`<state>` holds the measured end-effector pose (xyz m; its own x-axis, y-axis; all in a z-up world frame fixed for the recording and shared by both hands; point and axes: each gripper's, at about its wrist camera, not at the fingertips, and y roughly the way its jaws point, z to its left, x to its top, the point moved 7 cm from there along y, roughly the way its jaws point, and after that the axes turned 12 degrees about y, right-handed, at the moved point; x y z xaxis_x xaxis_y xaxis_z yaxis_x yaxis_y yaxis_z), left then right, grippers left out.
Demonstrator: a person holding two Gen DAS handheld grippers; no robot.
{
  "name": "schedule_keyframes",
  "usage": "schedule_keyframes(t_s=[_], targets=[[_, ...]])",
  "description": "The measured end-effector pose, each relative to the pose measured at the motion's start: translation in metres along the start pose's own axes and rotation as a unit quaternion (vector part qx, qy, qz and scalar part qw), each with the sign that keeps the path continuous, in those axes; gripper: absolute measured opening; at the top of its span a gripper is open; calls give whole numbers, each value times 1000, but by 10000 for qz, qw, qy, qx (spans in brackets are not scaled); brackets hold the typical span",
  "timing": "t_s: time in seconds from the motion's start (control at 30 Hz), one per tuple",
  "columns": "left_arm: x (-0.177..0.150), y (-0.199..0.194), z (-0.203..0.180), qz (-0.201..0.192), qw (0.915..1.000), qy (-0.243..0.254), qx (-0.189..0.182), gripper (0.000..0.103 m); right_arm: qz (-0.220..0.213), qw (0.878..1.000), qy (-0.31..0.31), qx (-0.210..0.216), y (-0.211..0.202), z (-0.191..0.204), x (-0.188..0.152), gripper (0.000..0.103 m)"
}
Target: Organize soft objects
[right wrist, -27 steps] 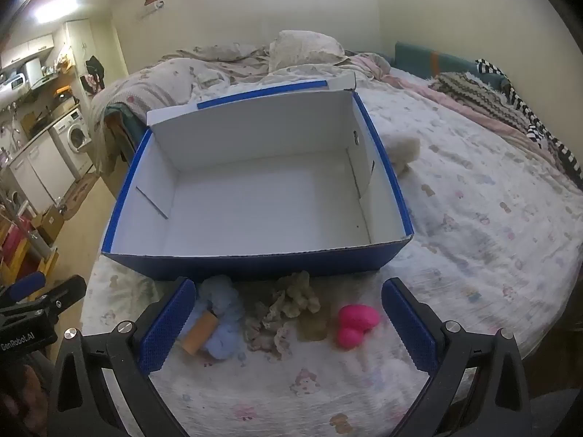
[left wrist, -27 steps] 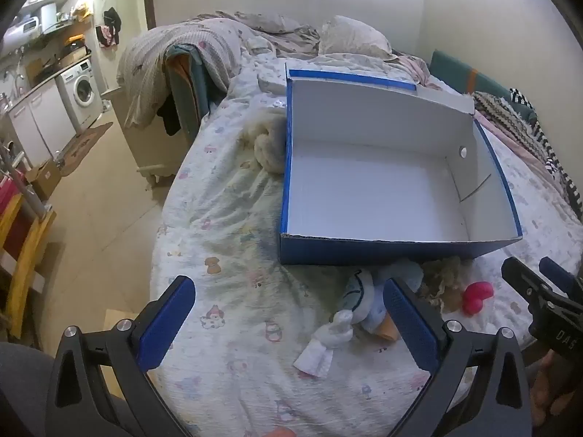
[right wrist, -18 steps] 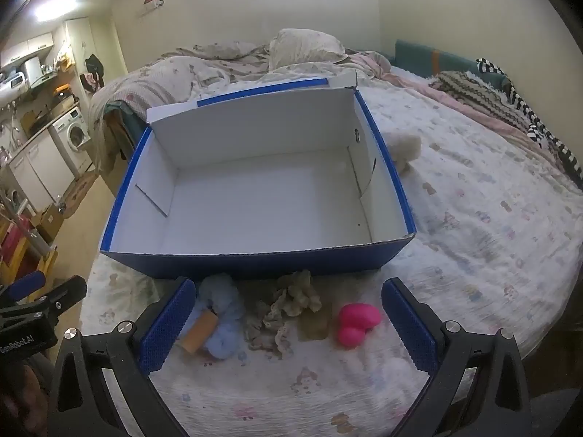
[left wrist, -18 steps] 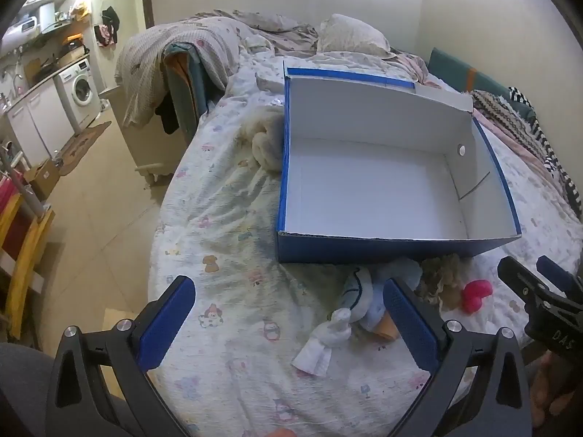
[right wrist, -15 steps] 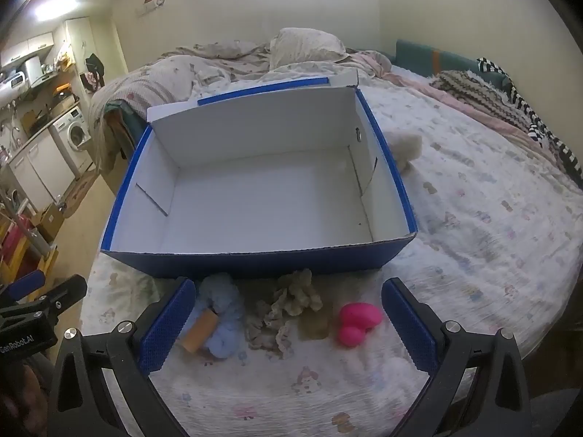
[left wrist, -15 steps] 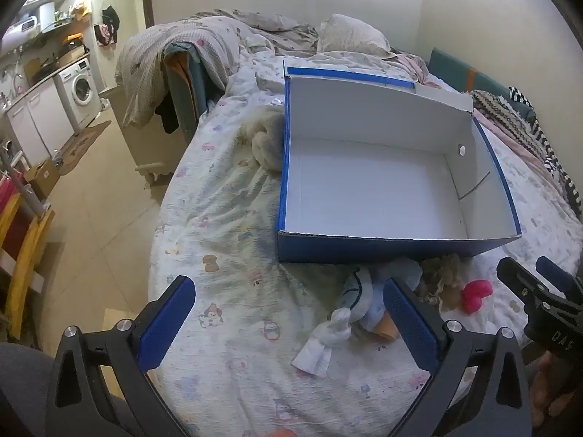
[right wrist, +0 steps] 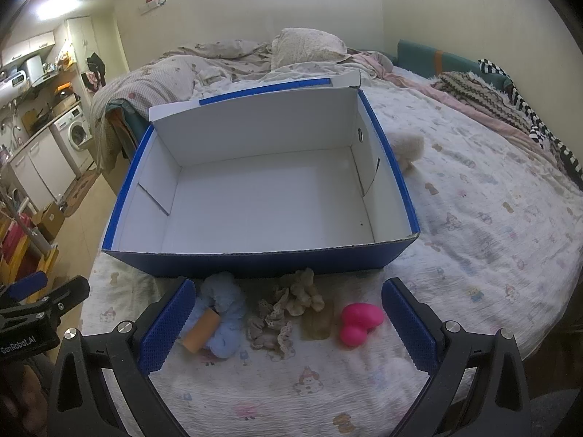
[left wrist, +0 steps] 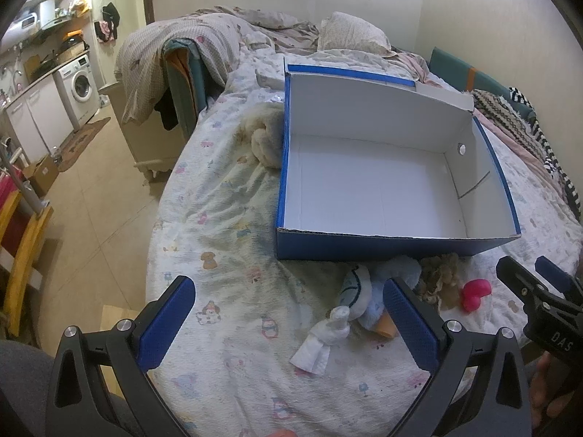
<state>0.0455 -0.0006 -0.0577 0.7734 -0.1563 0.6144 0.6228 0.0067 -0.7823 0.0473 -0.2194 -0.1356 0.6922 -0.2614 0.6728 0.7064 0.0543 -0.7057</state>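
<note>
An empty blue cardboard box with a white inside (left wrist: 393,244) (right wrist: 255,264) stands on the bed. In front of it lie a light blue plush duck (right wrist: 222,309) (left wrist: 379,291), a beige lacy soft thing (right wrist: 288,306) (left wrist: 437,280), a pink heart-shaped toy (right wrist: 359,322) (left wrist: 473,293) and a small white cloth toy (left wrist: 324,338). A cream fluffy toy (left wrist: 264,138) lies left of the box, another (right wrist: 408,147) to its right. My left gripper (left wrist: 288,313) is open above the bed near the white toy. My right gripper (right wrist: 288,320) is open and empty over the toys.
The bed (right wrist: 492,218) has a cartoon-print sheet; blankets and a pillow (right wrist: 309,45) lie at its far end. The bed edge drops to a tiled floor (left wrist: 91,218) on the left, with a washing machine (left wrist: 80,87) and cabinets beyond. A yellow chair (left wrist: 22,255) stands at far left.
Both grippers have shifted very slightly; the view barely moves. Nothing was picked up or let go.
</note>
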Motion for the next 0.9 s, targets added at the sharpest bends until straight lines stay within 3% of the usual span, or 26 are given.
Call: schedule_keyframes(t_s=[0.9], targets=[[0, -1, 1, 11, 10000, -4, 23, 103, 8, 10000, 29, 4, 1, 0, 0, 103]])
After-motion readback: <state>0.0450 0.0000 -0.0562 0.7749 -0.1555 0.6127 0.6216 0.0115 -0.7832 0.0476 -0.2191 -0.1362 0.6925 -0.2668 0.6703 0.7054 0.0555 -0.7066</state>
